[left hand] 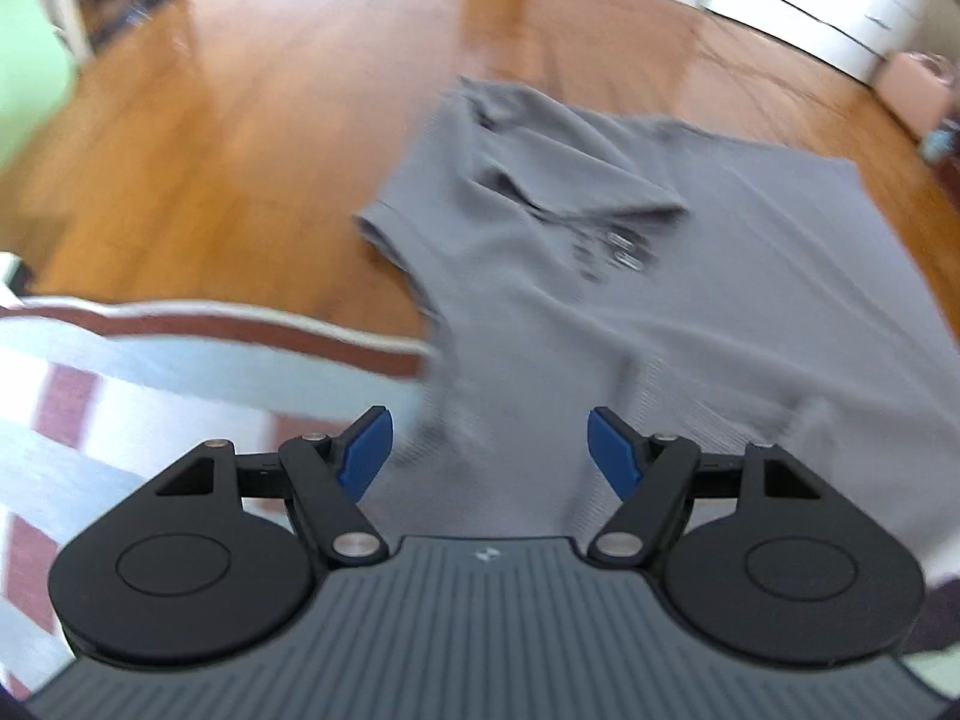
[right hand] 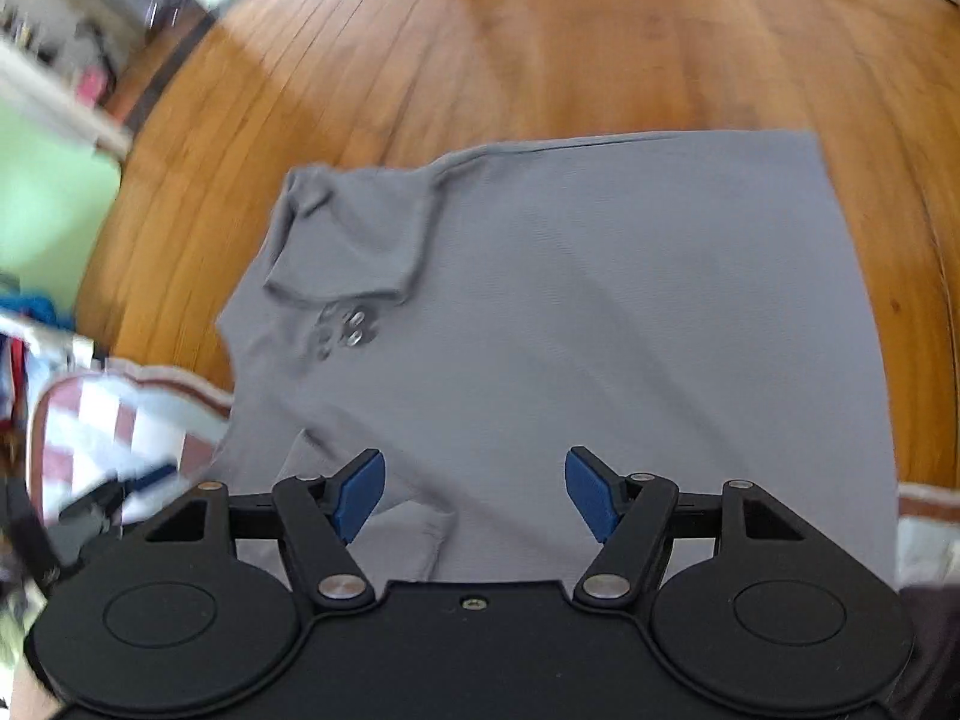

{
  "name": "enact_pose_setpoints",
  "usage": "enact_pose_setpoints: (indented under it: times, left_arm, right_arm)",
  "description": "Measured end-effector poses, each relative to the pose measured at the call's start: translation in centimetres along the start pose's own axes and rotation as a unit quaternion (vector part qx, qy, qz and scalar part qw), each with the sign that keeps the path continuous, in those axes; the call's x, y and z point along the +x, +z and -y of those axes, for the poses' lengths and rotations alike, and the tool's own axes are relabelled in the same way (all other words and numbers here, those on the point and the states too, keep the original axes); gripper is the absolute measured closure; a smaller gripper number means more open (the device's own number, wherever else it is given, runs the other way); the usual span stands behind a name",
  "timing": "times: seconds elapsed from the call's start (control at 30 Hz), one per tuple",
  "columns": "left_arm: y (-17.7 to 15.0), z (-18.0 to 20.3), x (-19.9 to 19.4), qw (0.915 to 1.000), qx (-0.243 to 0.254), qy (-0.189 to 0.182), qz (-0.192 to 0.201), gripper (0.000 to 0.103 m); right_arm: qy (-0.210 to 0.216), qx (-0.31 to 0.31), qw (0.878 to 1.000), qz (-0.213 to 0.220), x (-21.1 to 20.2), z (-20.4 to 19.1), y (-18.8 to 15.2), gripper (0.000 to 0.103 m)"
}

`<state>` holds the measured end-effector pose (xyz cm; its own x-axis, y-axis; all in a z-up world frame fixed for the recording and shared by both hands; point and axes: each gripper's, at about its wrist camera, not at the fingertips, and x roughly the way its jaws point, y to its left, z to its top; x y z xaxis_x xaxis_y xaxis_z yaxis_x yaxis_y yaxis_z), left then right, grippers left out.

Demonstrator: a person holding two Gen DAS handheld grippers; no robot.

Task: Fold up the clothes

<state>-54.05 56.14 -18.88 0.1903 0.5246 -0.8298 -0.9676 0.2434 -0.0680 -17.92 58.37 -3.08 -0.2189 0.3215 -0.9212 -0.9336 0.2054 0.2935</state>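
Grey polo shirt (right hand: 600, 312) lies on the wooden floor (right hand: 540, 42), one side already folded inward, its near edge overlapping a striped cloth (left hand: 150, 372). We hold our left tool (left hand: 489, 450) and right tool (right hand: 474, 495) above it, both spread wide and empty. Further folds seem left.

Wooden floor (left hand: 252, 138) carries everything I see: glossy orange-brown planks, bright glare patches. Grey polo shirt (right hand: 600, 312) lies flat on planks ahead of and beneath my right tool, collar (right hand: 354, 240) toward its left, buttons just below collar, one sleeve folded across chest. Through left tool's camera, same shirt (left hand: 690, 276) sits ahead and to right. Striped red-and-white cloth (left hand: 150, 360) lies on floor ahead-left of left tool, edge touching shirt side. Motion blur; fine detail unclear.
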Motion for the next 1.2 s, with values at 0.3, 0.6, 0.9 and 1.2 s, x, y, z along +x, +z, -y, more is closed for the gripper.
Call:
enact_pose_setpoints:
  times: [0.3,0.6,0.9,1.2]
  left_arm:
    - [5.5,-2.3,3.7,0.9994,0.017,0.012,-0.029,0.031]
    - [13.4,2.2,10.8,0.9756,0.207,-0.066,-0.029,0.031]
    - [15.5,3.3,16.1,0.9596,0.255,-0.096,-0.07,0.024]
    - [16.4,2.1,18.6,0.9864,0.132,-0.062,-0.075,0.085]
  right_arm:
    - [-0.043,-0.224,0.972,0.057,5.9,-6.2,1.1,0.035]
    - [-0.082,-0.299,0.944,0.108,12.9,-3.1,-1.1,0.068]
    - [-0.065,-0.347,0.927,0.126,13.6,-4.3,2.3,0.051]
    - [-0.011,-0.331,0.935,0.13,21.4,-9.3,5.1,0.041]
